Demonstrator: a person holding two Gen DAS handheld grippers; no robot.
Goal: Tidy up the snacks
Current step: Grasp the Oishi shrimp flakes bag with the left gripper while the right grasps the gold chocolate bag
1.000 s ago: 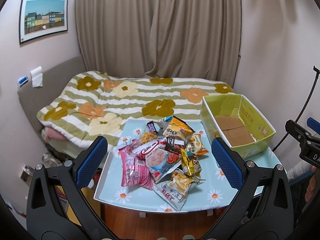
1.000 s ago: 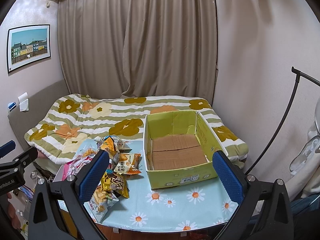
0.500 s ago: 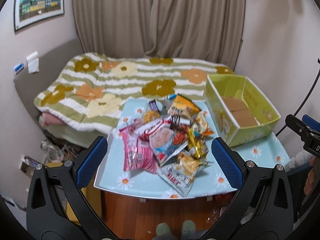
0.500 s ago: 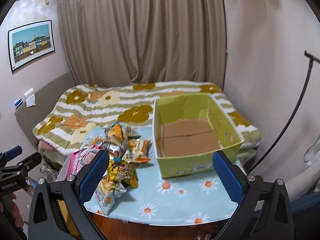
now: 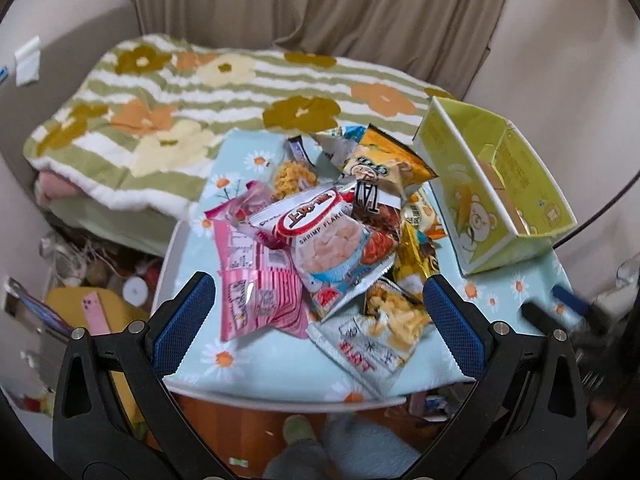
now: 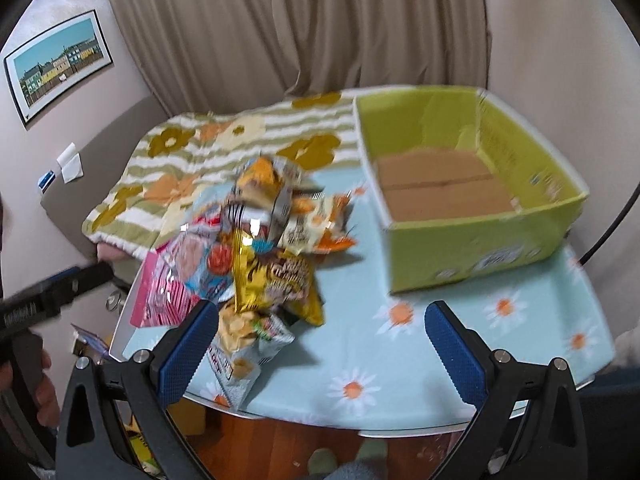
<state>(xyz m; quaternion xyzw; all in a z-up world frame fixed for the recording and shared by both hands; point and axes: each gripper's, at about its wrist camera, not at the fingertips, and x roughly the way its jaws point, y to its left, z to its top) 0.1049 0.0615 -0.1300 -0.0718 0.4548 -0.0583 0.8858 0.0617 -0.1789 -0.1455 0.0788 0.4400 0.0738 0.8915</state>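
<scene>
A heap of snack bags (image 5: pixel 332 232) lies on the small table with the daisy cloth (image 5: pixel 260 364); it also shows in the right wrist view (image 6: pixel 256 248). On top is a white shrimp-flakes bag (image 5: pixel 332 236), with a pink bag (image 5: pixel 252 284) to its left and a gold bag (image 6: pixel 276 280) to its right. An empty yellow-green cardboard box (image 6: pixel 464 188) stands at the table's right; it also shows in the left wrist view (image 5: pixel 496 196). My left gripper (image 5: pixel 318 324) is open above the heap's near edge. My right gripper (image 6: pixel 320 344) is open over the table's front, between heap and box.
A bed with a flowered striped blanket (image 5: pixel 192 100) lies behind the table, with curtains (image 6: pixel 304 28) behind it. A pink phone (image 5: pixel 94 312) and clutter lie on the floor at the left. A dark cable (image 6: pixel 616 224) runs at the right. My slippered feet (image 5: pixel 300 432) stand below the table edge.
Both grippers have moved forward and tilted down toward the table; the heap and box loom larger. Both stay open and empty.
</scene>
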